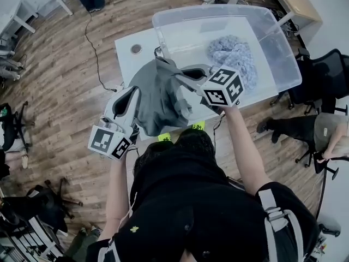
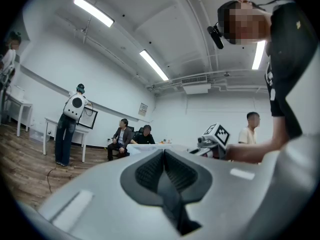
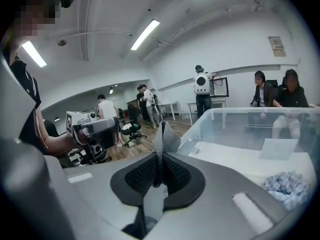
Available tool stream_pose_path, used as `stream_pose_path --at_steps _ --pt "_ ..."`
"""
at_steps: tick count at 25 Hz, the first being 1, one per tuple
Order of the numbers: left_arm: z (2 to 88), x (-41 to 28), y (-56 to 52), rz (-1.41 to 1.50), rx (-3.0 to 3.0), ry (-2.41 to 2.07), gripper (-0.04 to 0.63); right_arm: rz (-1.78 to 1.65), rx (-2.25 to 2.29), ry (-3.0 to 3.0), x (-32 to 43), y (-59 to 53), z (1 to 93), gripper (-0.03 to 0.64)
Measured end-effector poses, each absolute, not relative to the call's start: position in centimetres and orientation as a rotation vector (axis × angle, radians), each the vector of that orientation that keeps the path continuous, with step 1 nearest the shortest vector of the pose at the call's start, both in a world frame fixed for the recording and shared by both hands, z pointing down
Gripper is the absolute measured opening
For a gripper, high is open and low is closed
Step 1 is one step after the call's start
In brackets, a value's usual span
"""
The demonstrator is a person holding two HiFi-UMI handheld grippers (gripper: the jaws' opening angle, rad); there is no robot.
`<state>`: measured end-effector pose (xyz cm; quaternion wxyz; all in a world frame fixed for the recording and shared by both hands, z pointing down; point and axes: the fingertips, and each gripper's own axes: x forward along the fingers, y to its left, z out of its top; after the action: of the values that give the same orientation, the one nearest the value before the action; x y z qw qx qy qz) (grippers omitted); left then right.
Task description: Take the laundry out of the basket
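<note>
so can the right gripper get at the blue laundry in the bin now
Probably not yet. The way looks free: the blue laundry lies uncovered in the open bin. But the right gripper is shut on the grey garment and would have to let it go first.

No legible text, labels or numbers

Bright strip lights (image 2: 93, 11) — fisheye-warped edges
</note>
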<state>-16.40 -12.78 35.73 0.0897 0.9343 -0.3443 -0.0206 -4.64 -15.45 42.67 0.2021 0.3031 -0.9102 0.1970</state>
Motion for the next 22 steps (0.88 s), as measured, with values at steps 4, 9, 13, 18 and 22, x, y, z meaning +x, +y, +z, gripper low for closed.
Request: stream_pose_path --at_steps 4,9,13,18,22 --pt "35.5 -15.7 -12.8 -0.062 2.795 -0.998 0.011 0.496 0.846 -2.562 -5.8 -14.0 40.8 0.021" --pt "35.4 -15.1 -12.8 -0.043 2.812 -0.982 0.011 0.389 0.791 -2.570 -9.0 -12.2 39.4 0.023" --pt "34.9 -15.2 -13.0 -0.015 2.849 -1.002 0.011 0.329 0.789 -2.562 -11.1 -11.3 39.4 0.025" --pt "34.8 -15.5 -13.1 -0.019 2.852 -0.997 0.011 0.255 0.783 -2.520 -13.3 -10.3 39.8 0.063" --pt "34.9 -15.7 -13.2 -0.037 2.845 -0.994 0.011 0.208 0.741 -2.527 -15.0 -9.7 39.2 0.206"
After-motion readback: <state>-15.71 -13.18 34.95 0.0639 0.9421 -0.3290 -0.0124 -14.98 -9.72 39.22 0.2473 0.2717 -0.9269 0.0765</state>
